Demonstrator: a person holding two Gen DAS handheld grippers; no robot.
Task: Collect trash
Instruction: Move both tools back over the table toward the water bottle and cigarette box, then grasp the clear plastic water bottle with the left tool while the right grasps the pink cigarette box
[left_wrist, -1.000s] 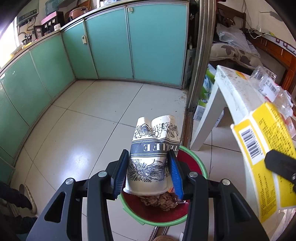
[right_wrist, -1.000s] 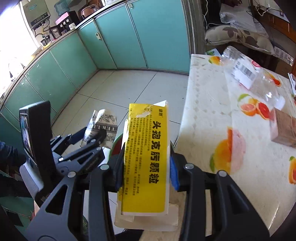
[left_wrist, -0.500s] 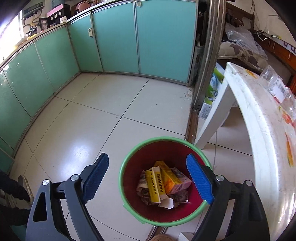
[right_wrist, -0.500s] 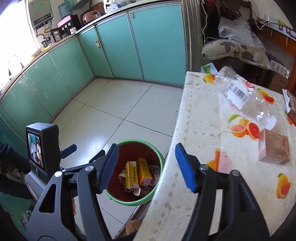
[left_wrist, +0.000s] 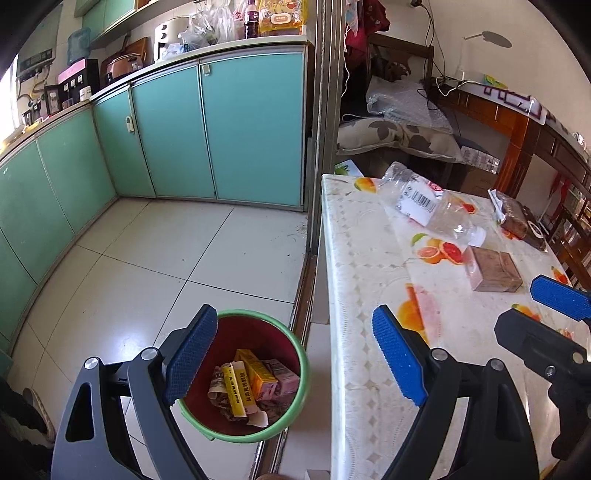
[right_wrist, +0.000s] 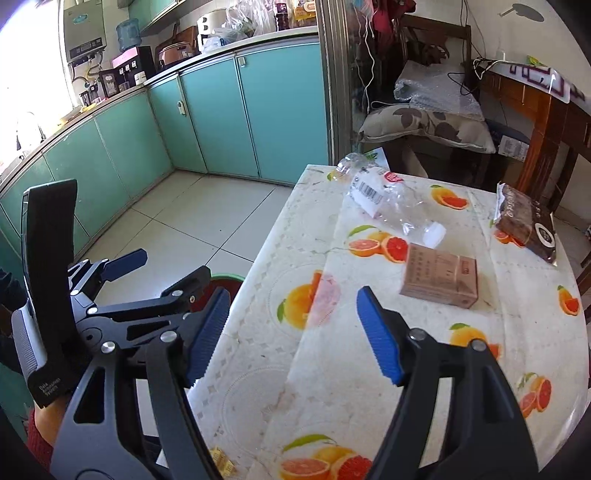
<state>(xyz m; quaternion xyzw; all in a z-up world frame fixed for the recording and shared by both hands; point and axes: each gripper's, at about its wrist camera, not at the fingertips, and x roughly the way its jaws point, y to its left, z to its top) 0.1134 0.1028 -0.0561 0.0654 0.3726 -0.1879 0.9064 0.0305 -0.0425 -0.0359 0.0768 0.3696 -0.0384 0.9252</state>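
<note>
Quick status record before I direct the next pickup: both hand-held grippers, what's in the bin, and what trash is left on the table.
left hand-held gripper: open, empty, jaws just opened
right hand-held gripper: open, empty, jaws just opened further
bin: green-rimmed, on the floor beside the table; holds yellow box, crumpled paper
table: fruit-print cloth
left on table: clear plastic bottle, brown carton, dark wrapper

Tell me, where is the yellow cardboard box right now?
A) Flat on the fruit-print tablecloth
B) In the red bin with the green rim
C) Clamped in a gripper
B: the yellow cardboard box lies among other trash inside the red bin with the green rim; both grippers are empty.
</note>
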